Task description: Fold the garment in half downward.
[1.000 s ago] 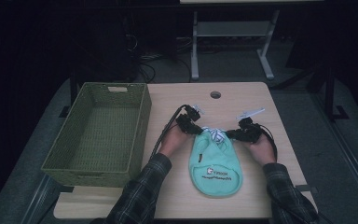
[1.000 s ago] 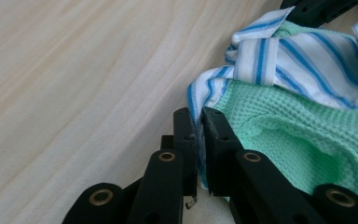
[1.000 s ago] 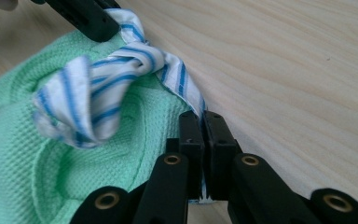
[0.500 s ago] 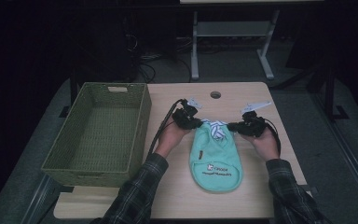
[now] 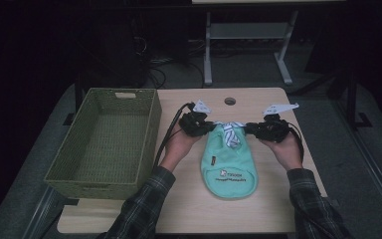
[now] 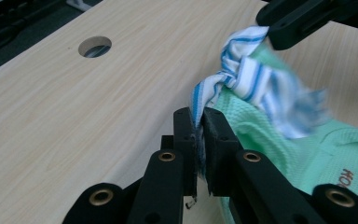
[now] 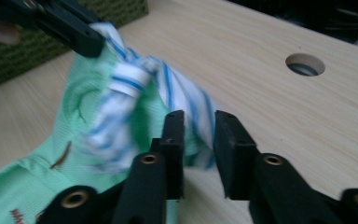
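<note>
A mint green little garment (image 5: pixel 229 169) with a blue-and-white striped collar (image 5: pixel 230 133) lies on the wooden table (image 5: pixel 268 199), its top edge lifted between my two grippers. My left gripper (image 5: pixel 210 127) is shut on the collar's left end (image 6: pixel 200 100), the cloth pinched tight between its jaws (image 6: pixel 199 116). My right gripper (image 5: pixel 251 128) is at the collar's right end. Its jaws (image 7: pixel 199 122) have just been opening, and the striped cloth (image 7: pixel 200 116) hangs loose in the gap between them. The garment's print (image 5: pixel 229 175) faces up.
A green woven basket (image 5: pixel 104 144) with nothing in it stands to the left of the garment, close by my left forearm. A round cable hole (image 5: pixel 230 101) is in the table beyond the grippers. Table edges run close on the right and at the front.
Both hands have risen and moved toward the far side, drawing the garment's top up and along. The right jaws have parted around the collar.
</note>
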Action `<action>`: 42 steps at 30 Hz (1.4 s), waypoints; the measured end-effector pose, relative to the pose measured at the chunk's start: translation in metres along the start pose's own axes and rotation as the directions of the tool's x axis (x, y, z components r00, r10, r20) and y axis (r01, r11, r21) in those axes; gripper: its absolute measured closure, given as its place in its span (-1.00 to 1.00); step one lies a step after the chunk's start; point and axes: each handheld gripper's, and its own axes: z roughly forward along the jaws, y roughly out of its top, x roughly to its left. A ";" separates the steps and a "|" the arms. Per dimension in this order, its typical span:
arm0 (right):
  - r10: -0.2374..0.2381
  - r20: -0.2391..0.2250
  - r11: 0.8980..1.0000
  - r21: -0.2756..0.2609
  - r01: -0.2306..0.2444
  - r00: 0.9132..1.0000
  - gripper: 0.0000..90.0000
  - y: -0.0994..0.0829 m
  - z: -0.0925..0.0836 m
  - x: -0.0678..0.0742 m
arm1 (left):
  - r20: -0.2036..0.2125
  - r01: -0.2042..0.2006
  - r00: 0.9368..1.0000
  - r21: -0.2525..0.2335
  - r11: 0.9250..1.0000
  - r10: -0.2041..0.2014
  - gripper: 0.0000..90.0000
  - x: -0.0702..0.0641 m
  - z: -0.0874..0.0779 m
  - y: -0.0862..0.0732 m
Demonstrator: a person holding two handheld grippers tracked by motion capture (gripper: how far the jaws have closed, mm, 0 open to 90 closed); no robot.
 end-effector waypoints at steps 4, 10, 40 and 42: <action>0.031 -0.031 0.999 -0.028 -0.032 0.999 0.65 -0.004 -0.011 0.007 | 0.001 0.003 1.000 -0.002 1.000 -0.003 0.88 0.002 0.001 -0.003; -0.031 -0.096 0.999 0.023 0.033 0.995 1.00 -0.015 -0.001 0.033 | 0.003 0.009 1.000 -0.011 1.000 -0.009 0.88 0.003 0.001 -0.005; 0.005 -0.057 0.987 0.162 0.004 0.998 1.00 -0.041 0.080 0.054 | 0.042 -0.052 0.998 -0.082 0.995 0.055 0.88 -0.023 -0.042 -0.023; 0.005 -0.047 0.987 0.161 0.002 0.999 1.00 -0.041 0.081 0.052 | 0.047 -0.053 0.997 -0.081 0.995 0.057 0.88 -0.026 -0.041 -0.026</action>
